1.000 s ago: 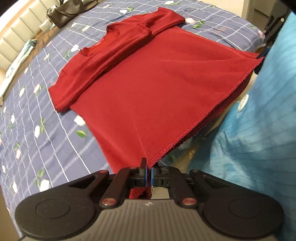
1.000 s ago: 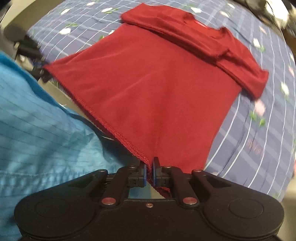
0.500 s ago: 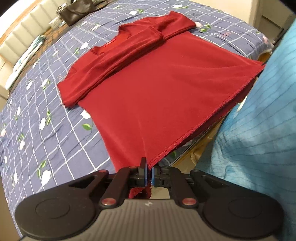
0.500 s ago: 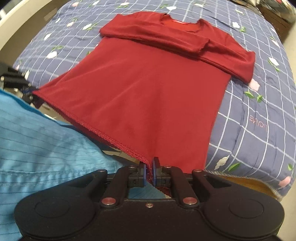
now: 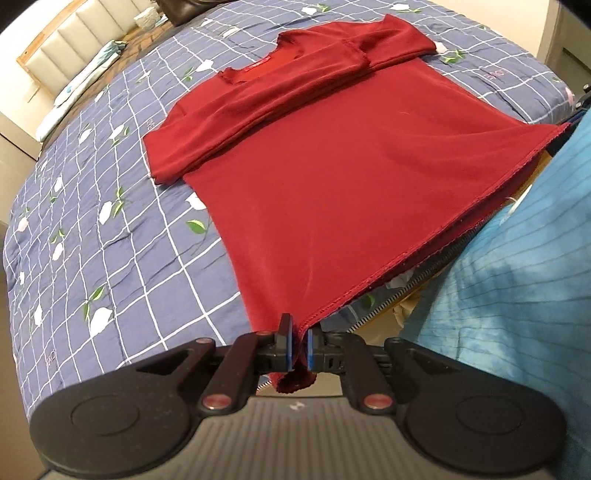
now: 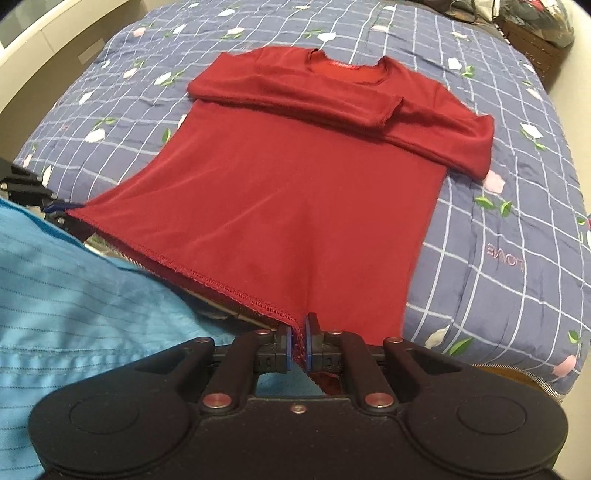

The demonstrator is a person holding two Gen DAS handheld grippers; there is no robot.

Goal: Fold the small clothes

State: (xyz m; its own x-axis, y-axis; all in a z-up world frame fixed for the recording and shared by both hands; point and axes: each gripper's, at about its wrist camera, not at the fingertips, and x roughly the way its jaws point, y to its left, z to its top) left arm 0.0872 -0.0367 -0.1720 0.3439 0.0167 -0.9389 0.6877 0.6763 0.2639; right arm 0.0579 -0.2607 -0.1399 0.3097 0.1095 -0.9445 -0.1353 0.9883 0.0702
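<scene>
A dark red long-sleeved shirt (image 5: 351,177) (image 6: 295,192) lies on the bed, neckline at the far end, both sleeves folded across the chest. Its hem is pulled taut off the bed's near edge. My left gripper (image 5: 298,345) is shut on one hem corner, with a bit of red cloth hanging below the pads. My right gripper (image 6: 299,345) is shut on the other hem corner. The left gripper (image 6: 51,206) shows small at the far left of the right wrist view, at the end of the hem.
The bed carries a blue quilt (image 5: 110,240) (image 6: 517,229) with white checks and flower prints. A person's light blue garment (image 5: 517,295) (image 6: 74,288) fills the near side between the grippers. A padded headboard (image 5: 62,40) and dark items (image 6: 535,33) lie beyond.
Both grippers have risen and tilted over the bed, still holding the hem corners. More of the shirt and quilt now shows, and the shirt lies flatter and straighter.
</scene>
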